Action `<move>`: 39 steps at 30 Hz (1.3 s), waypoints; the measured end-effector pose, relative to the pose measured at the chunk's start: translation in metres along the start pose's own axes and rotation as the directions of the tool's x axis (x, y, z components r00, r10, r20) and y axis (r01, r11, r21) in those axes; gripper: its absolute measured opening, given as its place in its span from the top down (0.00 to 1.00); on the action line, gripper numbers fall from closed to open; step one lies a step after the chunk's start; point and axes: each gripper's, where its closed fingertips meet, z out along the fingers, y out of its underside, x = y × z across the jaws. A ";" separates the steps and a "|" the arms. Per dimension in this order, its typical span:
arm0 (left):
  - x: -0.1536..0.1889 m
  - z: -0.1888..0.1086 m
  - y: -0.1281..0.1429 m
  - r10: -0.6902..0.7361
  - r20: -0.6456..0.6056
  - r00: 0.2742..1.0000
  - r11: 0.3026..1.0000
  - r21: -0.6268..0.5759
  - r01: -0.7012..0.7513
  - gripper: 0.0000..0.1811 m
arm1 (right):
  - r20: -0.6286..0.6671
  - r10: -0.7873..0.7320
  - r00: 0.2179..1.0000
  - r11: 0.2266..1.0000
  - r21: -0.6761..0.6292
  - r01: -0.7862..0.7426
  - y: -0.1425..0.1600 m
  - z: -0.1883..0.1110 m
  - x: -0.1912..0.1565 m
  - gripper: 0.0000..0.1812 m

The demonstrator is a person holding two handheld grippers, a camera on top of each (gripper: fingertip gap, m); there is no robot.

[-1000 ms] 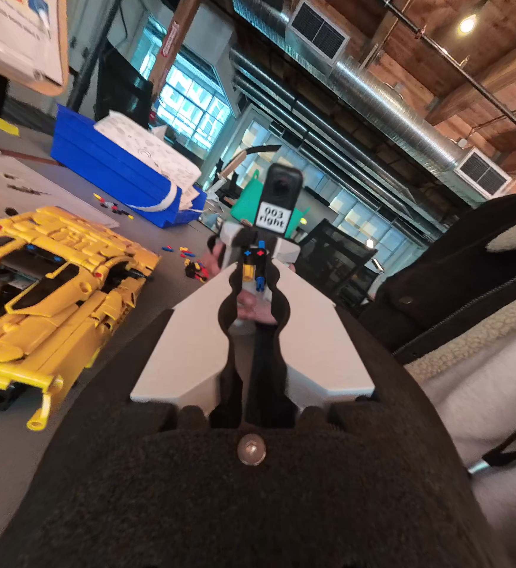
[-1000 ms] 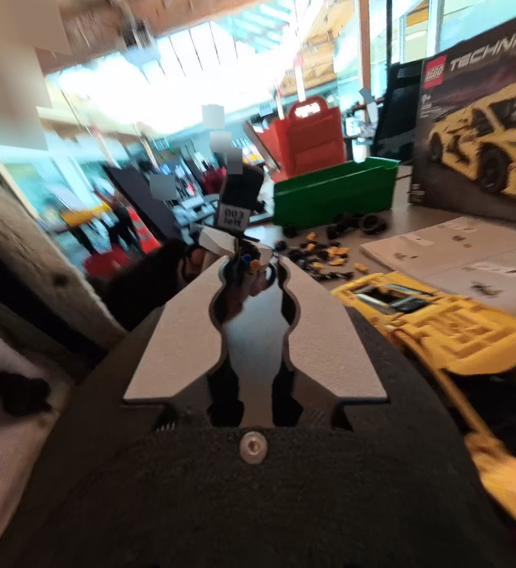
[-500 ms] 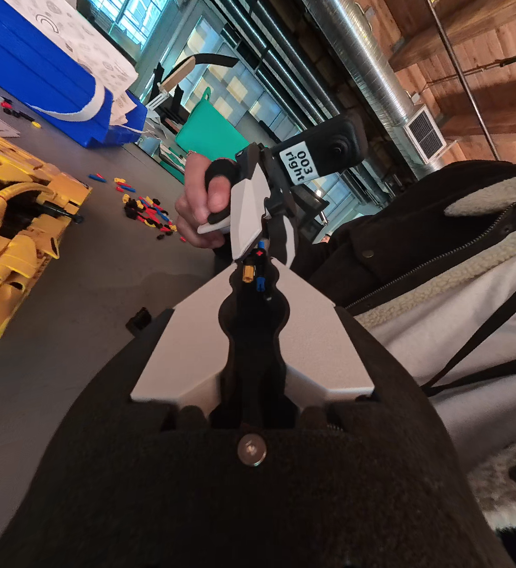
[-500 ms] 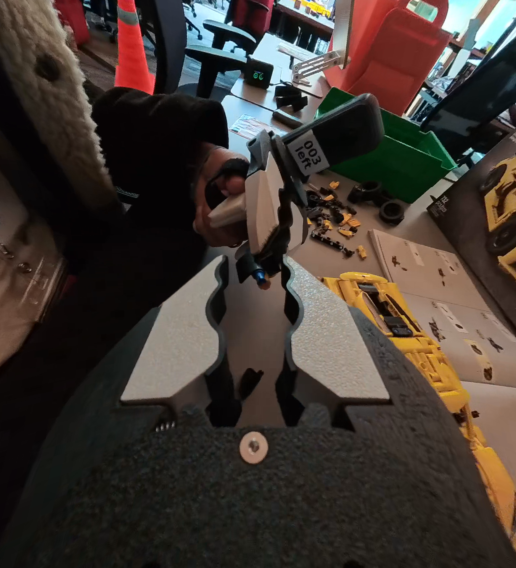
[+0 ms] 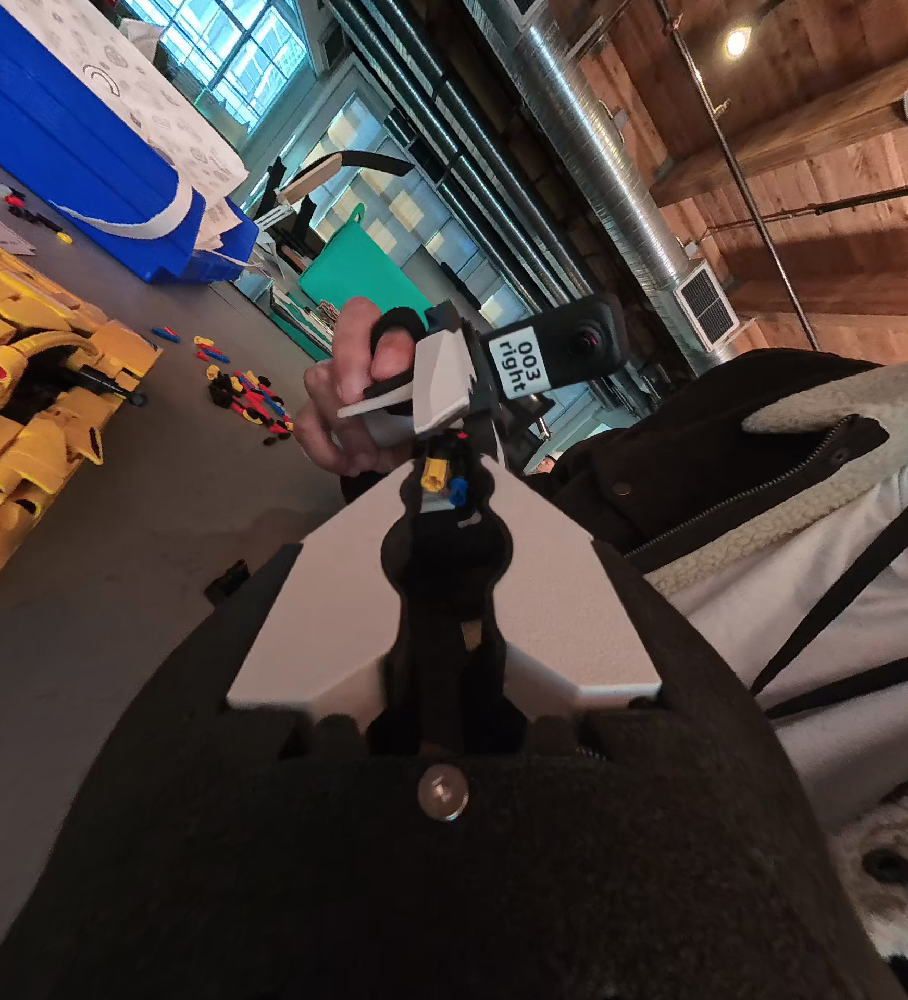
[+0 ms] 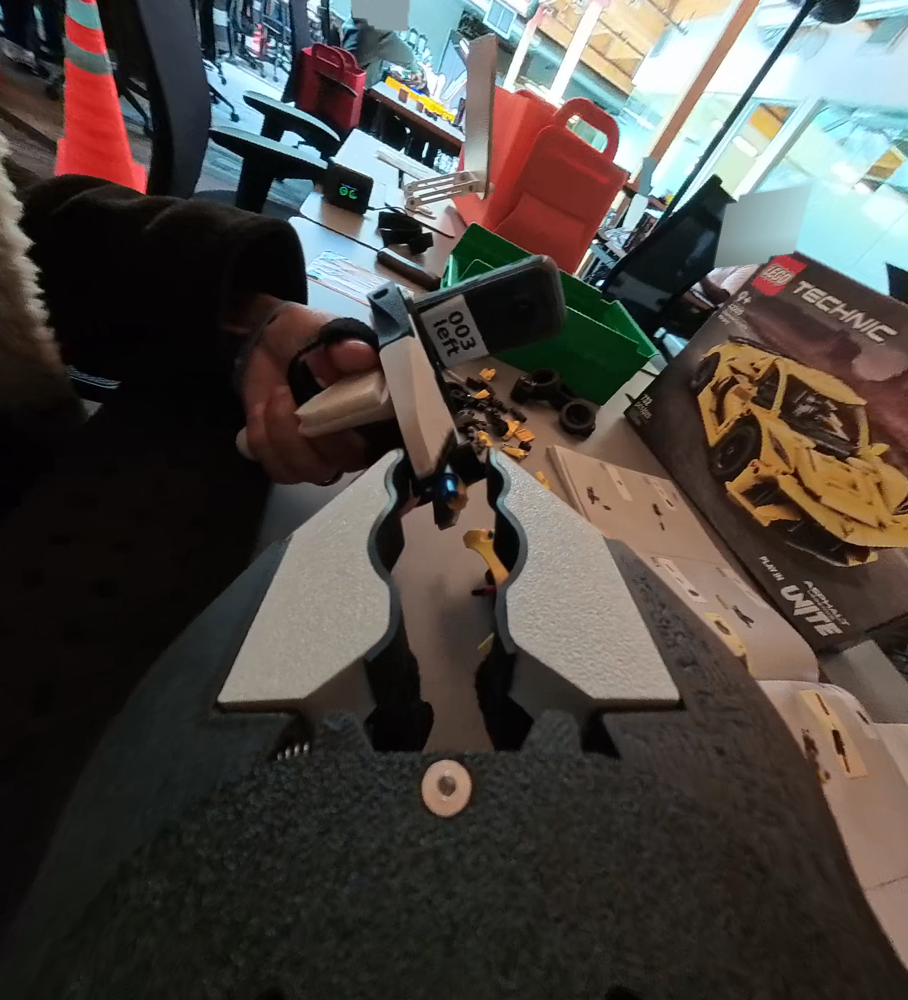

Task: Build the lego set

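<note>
My left gripper point(image 5: 449, 476) is shut on a small lego assembly point(image 5: 433, 480) with yellow, blue, grey and black parts, held in the air above the table. My right gripper point(image 6: 446, 460) is open, its fingers point(image 6: 560, 595) standing either side of the left gripper's tip point(image 6: 443, 479) and the assembly's blue pin point(image 6: 447, 481). In the left wrist view the right gripper point(image 5: 468, 433) meets the assembly from the far side, held by a hand. The partly built yellow car point(image 5: 18, 411) lies on the table to the left; only a yellow bit of it point(image 6: 481, 546) shows in the right wrist view.
A blue bin point(image 5: 62, 135) stands behind loose small pieces point(image 5: 246, 387). A green bin point(image 6: 587, 341), black tyres point(image 6: 549, 389), loose yellow and black pieces point(image 6: 495, 422), the set's box point(image 6: 819, 460) and open instruction booklets point(image 6: 630, 503) lie ahead. The person's jacket point(image 5: 711, 487) is close.
Both grippers have rolled sideways and drawn away from the car toward the person's body, staying tip to tip. The left gripper has kept hold of the small assembly.
</note>
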 end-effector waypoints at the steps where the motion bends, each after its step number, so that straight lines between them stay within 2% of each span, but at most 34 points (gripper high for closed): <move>1: -0.002 -0.001 -0.002 -0.007 0.006 1.000 1.000 0.012 0.007 0.91 | -0.018 -0.006 1.000 1.000 -0.003 0.006 0.001 0.002 0.002 0.85; 11: -0.009 -0.005 -0.008 0.000 0.046 0.999 0.999 0.048 -0.002 0.91 | -0.059 0.013 0.998 1.000 -0.002 -0.013 0.006 0.004 0.007 0.85; 13: -0.008 -0.006 -0.007 0.018 0.051 0.999 0.999 0.037 -0.019 0.91 | -0.051 0.050 0.997 0.999 -0.006 -0.051 0.006 0.003 0.006 0.85; 15: -0.008 -0.010 -0.011 0.044 0.070 0.997 0.998 0.045 -0.047 0.91 | -0.011 0.131 0.991 0.991 -0.005 -0.131 0.003 -0.004 0.003 0.81; 17: -0.013 -0.017 -0.016 0.071 0.117 0.991 0.995 0.063 -0.078 0.92 | 0.016 0.237 0.971 0.966 -0.109 -0.234 0.022 -0.018 0.004 0.76; 19: -0.020 -0.023 -0.020 0.093 0.178 0.980 0.992 0.065 -0.106 0.91 | 0.054 0.330 0.943 0.897 -0.329 -0.295 0.067 -0.034 -0.009 0.78; 20: -0.024 -0.025 -0.020 0.104 0.206 0.973 0.991 0.062 -0.119 0.91 | 0.019 0.346 0.938 0.848 -0.434 -0.304 0.091 -0.042 -0.011 0.77; 23: -0.030 -0.026 -0.020 0.117 0.245 0.962 0.990 0.050 -0.133 0.91 | -0.045 0.356 0.933 0.778 -0.540 -0.323 0.117 -0.047 -0.019 0.79; 27: -0.033 -0.025 -0.018 0.121 0.262 0.958 0.990 0.039 -0.135 0.91 | -0.070 0.304 0.950 0.736 -0.616 -0.280 0.122 -0.044 -0.026 0.84; 32: -0.034 -0.023 -0.014 0.155 0.278 0.948 0.987 0.006 -0.163 0.91 | -0.061 0.342 0.938 0.686 -0.666 -0.294 0.128 -0.036 -0.032 0.84; 36: -0.031 -0.024 -0.018 0.164 0.271 0.949 0.983 0.031 -0.179 0.91 | -0.059 0.311 0.949 0.681 -0.683 -0.265 0.134 -0.031 -0.033 0.92; 38: -0.028 -0.025 -0.020 0.175 0.269 0.947 0.980 0.043 -0.193 0.92 | -0.049 0.321 0.946 0.682 -0.681 -0.267 0.132 -0.030 -0.033 0.91; 39: -0.026 -0.026 -0.021 0.187 0.265 0.946 0.977 0.049 -0.206 0.91 | -0.058 0.334 0.941 0.714 -0.636 -0.293 0.123 -0.027 -0.028 0.91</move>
